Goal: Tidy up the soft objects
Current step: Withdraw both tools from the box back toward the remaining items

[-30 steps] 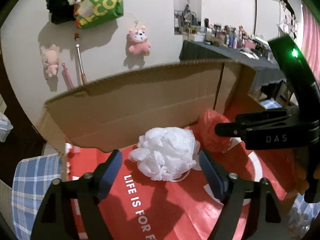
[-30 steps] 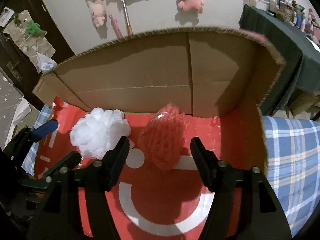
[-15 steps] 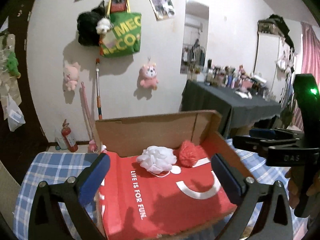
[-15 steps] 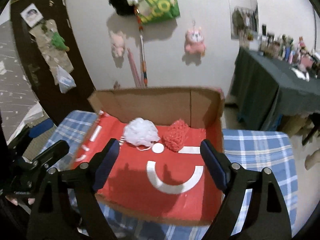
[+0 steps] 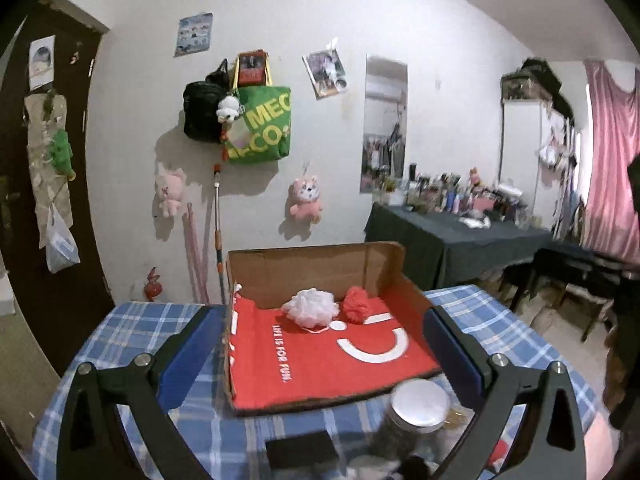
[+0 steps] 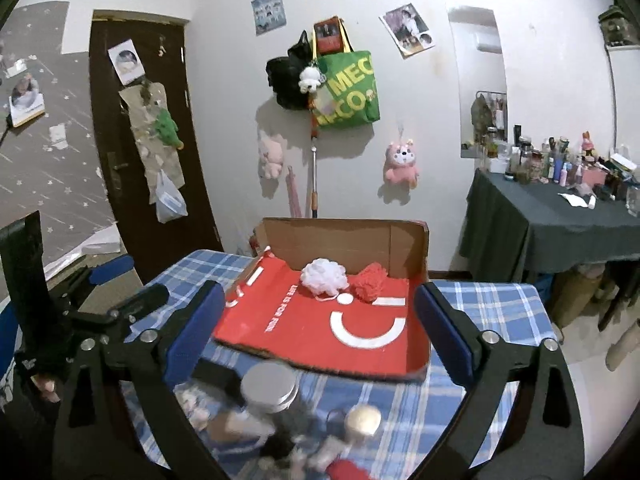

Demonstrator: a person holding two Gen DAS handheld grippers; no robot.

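Here, both grippers hung spread wide above the bench (image 5: 120, 328), holding nothing. The left gripper (image 5: 320, 344) had its blue-padded fingers (image 5: 188, 350) framing a shallow cardboard box (image 5: 320, 268) lined in red, which lay straight ahead on the blue checked cloth. At the far end of that box, against its back wall and well beyond the fingertips, a white bath sponge (image 5: 310, 307) sat just beside a red bath sponge (image 5: 357, 303), the red one toward the gripper's right. The right gripper (image 6: 320, 324) showed the same pair from a slightly different angle: the white bath sponge (image 6: 325, 276) and the red bath sponge (image 6: 370, 281) close together, apparently touching, in the cardboard box (image 6: 348, 240). Part of the left gripper appeared at the left edge of the right wrist view. Nearer the right gripper, below and between its fingers (image 6: 440, 330), stood a blurred jar with a silver lid (image 6: 270, 386) and a smaller gold cap (image 6: 363, 420), among other items too blurred to identify. A green tote bag (image 6: 346, 92) and pink plush toys (image 6: 401, 162) hung on the wall behind.
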